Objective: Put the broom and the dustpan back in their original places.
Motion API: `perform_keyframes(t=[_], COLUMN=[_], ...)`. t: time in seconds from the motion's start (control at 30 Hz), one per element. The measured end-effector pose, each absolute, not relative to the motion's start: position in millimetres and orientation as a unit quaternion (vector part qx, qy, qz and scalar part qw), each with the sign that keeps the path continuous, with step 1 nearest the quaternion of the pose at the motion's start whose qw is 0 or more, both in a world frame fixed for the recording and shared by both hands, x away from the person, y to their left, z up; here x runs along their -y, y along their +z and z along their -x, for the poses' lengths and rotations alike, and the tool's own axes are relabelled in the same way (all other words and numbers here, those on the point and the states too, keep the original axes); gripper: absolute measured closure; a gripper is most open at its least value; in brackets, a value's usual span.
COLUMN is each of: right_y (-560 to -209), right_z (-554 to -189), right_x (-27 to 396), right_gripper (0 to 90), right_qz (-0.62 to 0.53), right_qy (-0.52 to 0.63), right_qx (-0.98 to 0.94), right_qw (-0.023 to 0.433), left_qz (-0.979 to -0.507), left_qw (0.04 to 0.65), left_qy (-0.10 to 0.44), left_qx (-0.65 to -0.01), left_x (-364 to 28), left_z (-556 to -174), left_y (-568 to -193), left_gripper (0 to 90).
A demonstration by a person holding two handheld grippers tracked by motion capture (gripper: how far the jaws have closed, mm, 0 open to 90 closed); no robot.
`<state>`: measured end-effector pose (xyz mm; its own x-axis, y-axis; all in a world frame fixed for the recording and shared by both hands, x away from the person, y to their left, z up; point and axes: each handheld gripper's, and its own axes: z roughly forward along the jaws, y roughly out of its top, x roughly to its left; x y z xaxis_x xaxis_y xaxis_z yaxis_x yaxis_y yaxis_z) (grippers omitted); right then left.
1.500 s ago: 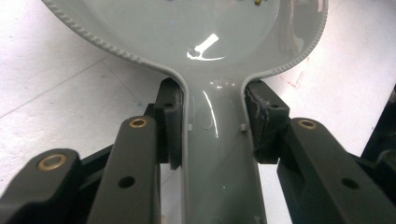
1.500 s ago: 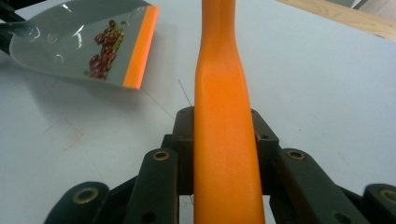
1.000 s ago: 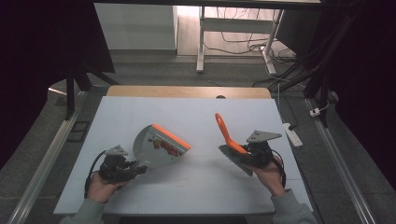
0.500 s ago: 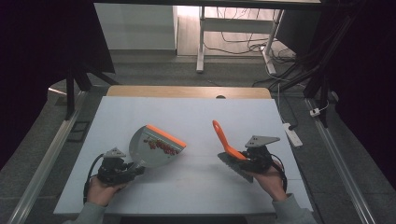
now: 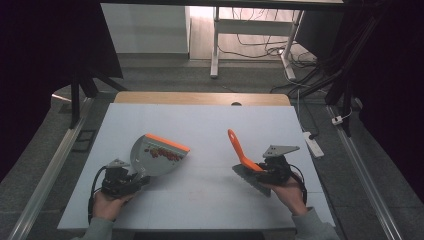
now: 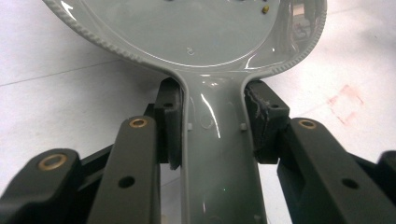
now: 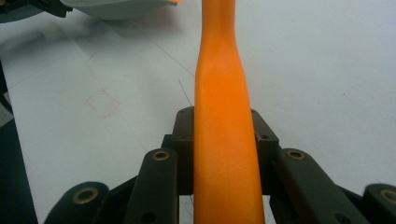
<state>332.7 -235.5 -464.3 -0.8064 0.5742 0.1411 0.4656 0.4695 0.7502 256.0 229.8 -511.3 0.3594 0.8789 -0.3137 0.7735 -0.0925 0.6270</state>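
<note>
A white table [image 5: 200,125] stands in a dark room, with cables on the far floor. On the left side, the left gripper [image 5: 131,179] is clamped on the handle of a grey dustpan [image 5: 156,156] that carries small red crumbs [image 5: 162,153]. On the right, the right gripper [image 5: 260,170] grips an orange brush [image 5: 239,149], its handle pointing far.

This looks like a lab or test room. A plain white table [image 5: 210,125] stands inside a metal frame [image 5: 350,145], with loose cables [image 5: 260,47] and a power strip [image 5: 312,142] on the grey carpeted floor [image 5: 170,75].
</note>
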Motion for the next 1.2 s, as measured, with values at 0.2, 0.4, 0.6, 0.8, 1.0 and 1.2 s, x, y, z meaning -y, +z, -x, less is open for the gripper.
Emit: perform_keyframes(t=[0.2,0.4,0.6,0.8,1.0,1.2], right_y=[-465,-465,-468,-472,-484,-496], right_z=[-333,-329,-324,-320,-324,-338], right_x=[239,244,249,254,252,261], right_gripper=[70.4,70.4,70.4,70.4,70.4,69.7], right_qz=[-0.315,-0.325,-0.33,-0.337,-0.347,-0.373], right_qy=[0.413,0.41,0.404,0.403,0.391,0.383], right_qx=[-0.852,-0.85,-0.851,-0.85,-0.852,-0.845], right_qw=[0.064,0.066,0.062,0.05,0.025,0.021], left_qz=[-0.721,-0.703,-0.683,-0.666,-0.655,-0.652], left_qw=[0.358,0.356,0.357,0.358,0.355,0.348], left_qy=[0.082,0.094,0.106,0.106,0.102,0.104], left_qx=[-0.587,-0.609,-0.629,-0.646,-0.659,-0.666], left_x=[-233,-235,-231,-229,-227,-227], left_z=[-257,-256,-254,-255,-257,-260], left_y=[-517,-519,-521,-525,-530,-533], left_gripper=[61.5,61.6,61.6,61.6,61.5,61.5])
